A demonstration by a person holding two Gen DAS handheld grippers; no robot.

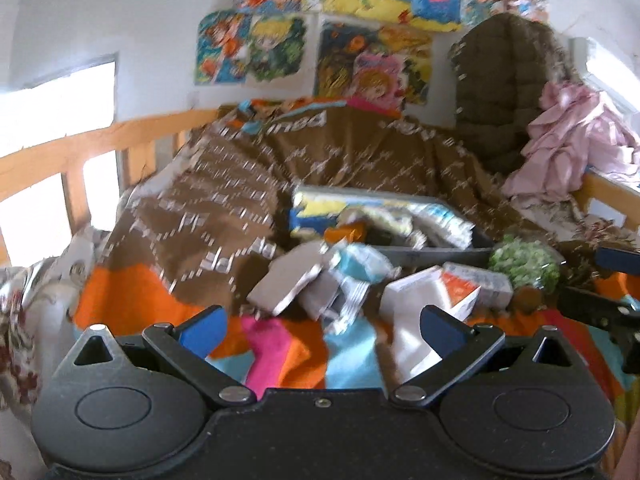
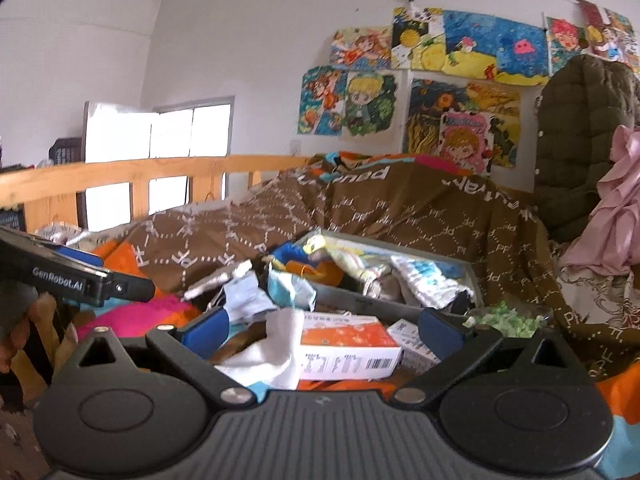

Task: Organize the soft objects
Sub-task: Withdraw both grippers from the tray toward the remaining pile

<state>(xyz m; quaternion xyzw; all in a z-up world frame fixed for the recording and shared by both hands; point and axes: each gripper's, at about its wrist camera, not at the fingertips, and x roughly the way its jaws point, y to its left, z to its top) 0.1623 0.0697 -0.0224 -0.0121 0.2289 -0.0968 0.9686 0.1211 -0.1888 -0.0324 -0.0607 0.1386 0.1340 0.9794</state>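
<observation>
A grey bin (image 1: 440, 255) (image 2: 360, 300) full of soft items lies on the bed. In front of it lies a pile: a grey pouch (image 1: 286, 282), crumpled packets (image 1: 352, 276) (image 2: 248, 298), a white cloth (image 1: 408, 320) (image 2: 268, 344), an orange-and-white box (image 2: 348, 346) (image 1: 468, 286) and a green-white bag (image 1: 524, 262) (image 2: 508, 318). My left gripper (image 1: 322, 324) is open and empty, just short of the pile. My right gripper (image 2: 324, 326) is open and empty over the cloth and box. The left gripper also shows in the right wrist view (image 2: 80, 276).
A brown patterned blanket (image 1: 248, 184) (image 2: 400, 216) covers the bed over an orange, pink and blue quilt (image 1: 128, 296). A wooden rail (image 2: 120, 180) runs on the left. An olive padded jacket (image 1: 504, 92) and pink clothes (image 1: 572, 140) hang at the right. Posters cover the wall.
</observation>
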